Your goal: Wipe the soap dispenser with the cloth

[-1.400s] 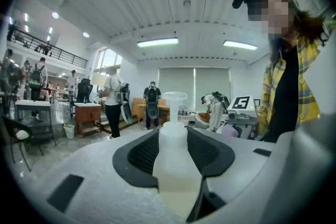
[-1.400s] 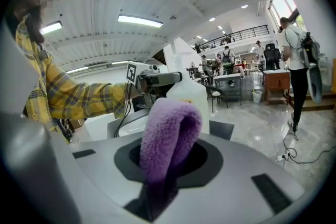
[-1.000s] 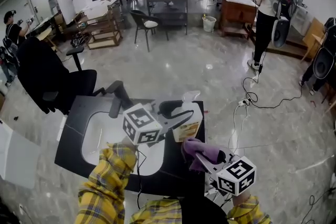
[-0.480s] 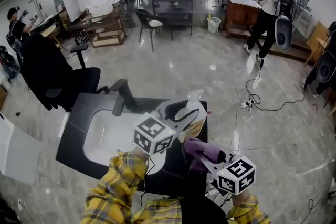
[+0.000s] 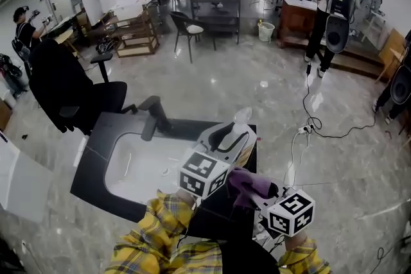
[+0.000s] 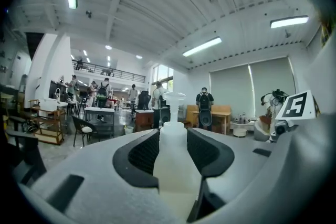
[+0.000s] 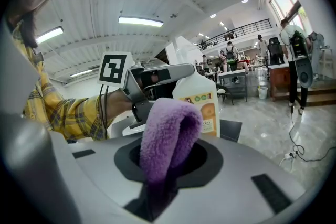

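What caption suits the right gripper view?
The right hand-held gripper grips a purple cloth facing the soap bottle.

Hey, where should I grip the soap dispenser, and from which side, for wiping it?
Take the soap dispenser across its wide body just below the neck, coming in from the left as the left tool does. The pads get broad walls there, the slim pump would likely slip, and the labelled face is free for the cloth in the right tool.

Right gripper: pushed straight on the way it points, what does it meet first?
Probably the soap dispenser, held in the left gripper; the cloth in the right gripper's tongs would touch it first. Depth is hard to judge.
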`<state>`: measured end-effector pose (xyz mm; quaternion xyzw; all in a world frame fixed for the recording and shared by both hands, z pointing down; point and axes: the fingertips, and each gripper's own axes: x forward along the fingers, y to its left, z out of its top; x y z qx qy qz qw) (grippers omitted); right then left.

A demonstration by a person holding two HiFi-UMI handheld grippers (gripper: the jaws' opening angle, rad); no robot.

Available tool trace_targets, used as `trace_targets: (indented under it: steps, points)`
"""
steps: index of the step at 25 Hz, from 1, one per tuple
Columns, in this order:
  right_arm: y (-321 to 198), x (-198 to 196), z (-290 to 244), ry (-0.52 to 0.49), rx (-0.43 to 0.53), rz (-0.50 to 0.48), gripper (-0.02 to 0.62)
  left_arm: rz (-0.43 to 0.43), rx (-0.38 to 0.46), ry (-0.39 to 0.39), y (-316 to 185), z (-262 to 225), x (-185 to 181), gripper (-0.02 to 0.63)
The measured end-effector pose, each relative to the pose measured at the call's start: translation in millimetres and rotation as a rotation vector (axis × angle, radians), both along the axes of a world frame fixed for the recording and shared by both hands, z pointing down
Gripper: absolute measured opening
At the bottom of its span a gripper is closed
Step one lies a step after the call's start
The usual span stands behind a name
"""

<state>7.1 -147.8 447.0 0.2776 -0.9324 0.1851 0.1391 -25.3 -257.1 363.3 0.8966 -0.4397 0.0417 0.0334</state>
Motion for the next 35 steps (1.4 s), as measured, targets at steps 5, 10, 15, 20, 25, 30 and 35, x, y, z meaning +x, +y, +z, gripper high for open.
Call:
trace_targets:
  steps: [5, 10, 15, 20, 25, 30, 35]
  points:
    - [-0.2, 3.9, -0.5, -0.002, -0.006, 0.005, 0.074, -0.072, -0.001, 0.004, 1.0, -1.3, 0.8, 0.161]
    - [2.9, 6.5, 0.4, -0.004, -0.015, 0.000, 0.075, -0.143, -0.003, 0.002, 1.4, -2.6, 1.9, 0.161]
    - [4.1, 11.9, 0.9, -0.009, -0.019, 0.008, 0.074, -0.220, 0.002, -0.006, 2.2, -3.1, 3.6, 0.161]
    - [4.7, 18.6, 2.4, -0.028, -0.035, 0.021, 0.075, -0.303, 0.011, -0.006, 4.9, -3.2, 4.0, 0.161]
    - [4.8, 25.7, 6.2, -0.030, -0.043, 0.026, 0.075, -0.331, 0.053, -0.016, 7.9, -3.8, 9.8, 0.161]
    - [1.9, 21.5, 3.3, -0.035, -0.045, 0.008, 0.074, -0.216, 0.023, 0.036, 5.1, -4.4, 10.4, 0.171]
    - [2.3, 17.3, 0.0, -0.042, -0.036, -0.013, 0.075, 0.024, -0.038, 0.082, 10.3, -4.5, 12.8, 0.216]
